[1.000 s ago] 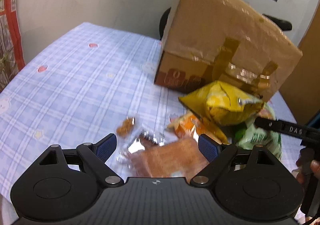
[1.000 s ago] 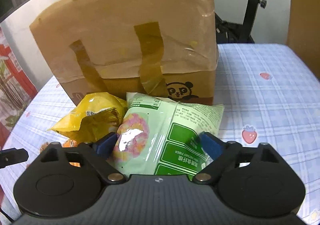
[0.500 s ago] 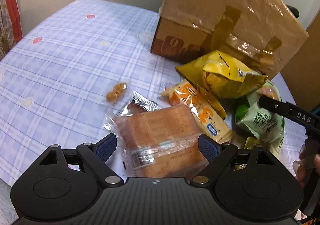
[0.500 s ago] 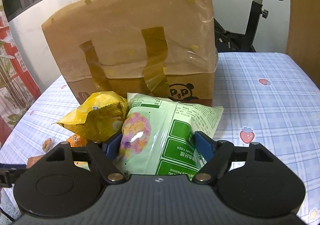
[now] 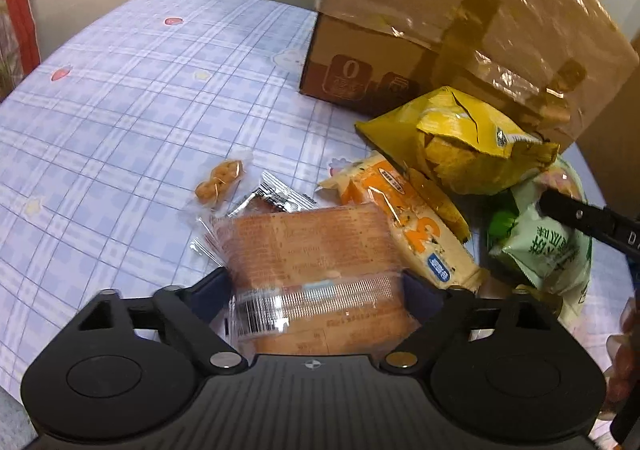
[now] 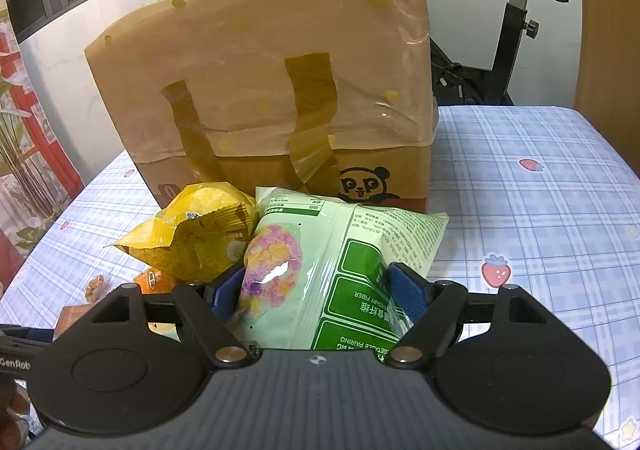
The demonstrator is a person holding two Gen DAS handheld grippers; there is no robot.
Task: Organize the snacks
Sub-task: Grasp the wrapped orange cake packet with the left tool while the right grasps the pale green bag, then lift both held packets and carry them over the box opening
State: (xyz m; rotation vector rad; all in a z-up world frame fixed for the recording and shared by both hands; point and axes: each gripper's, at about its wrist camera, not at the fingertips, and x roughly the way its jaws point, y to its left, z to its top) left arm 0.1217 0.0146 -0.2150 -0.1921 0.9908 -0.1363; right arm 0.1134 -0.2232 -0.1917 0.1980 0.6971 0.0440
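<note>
Down and forward goes my left gripper [image 5: 316,290] compared with a second back, and the orange-brown cake pack [image 5: 312,250] now fills the gap between its jaws, where before it lay just ahead of them. Those jaws have closed a touch in the last half second; both fingers sit right at the pack's sides at lower centre of the left view, but I cannot tell if they press yet, so I call them wide and straddling, not clamped.

On the right view, my right gripper [image 6: 320,290] has barely shifted, and its jaws have just narrowed around the green snack bag [image 6: 340,262]. The blue pads [image 6: 408,294] dent the film on both sides, so I read that as a grip.

What matters next: the cake pack's long axis runs away from me up the frame, in line with the left fingers, so closing squeezes its short width. It is the left hand's pick; the right is busy.

Around it: yellow chip bag [image 5: 460,142] upper right, cracker pack [image 5: 408,222] touching the cake pack's right edge, cardboard box [image 5: 460,22] behind, checked tablecloth [image 5: 120,110] beneath.
</note>
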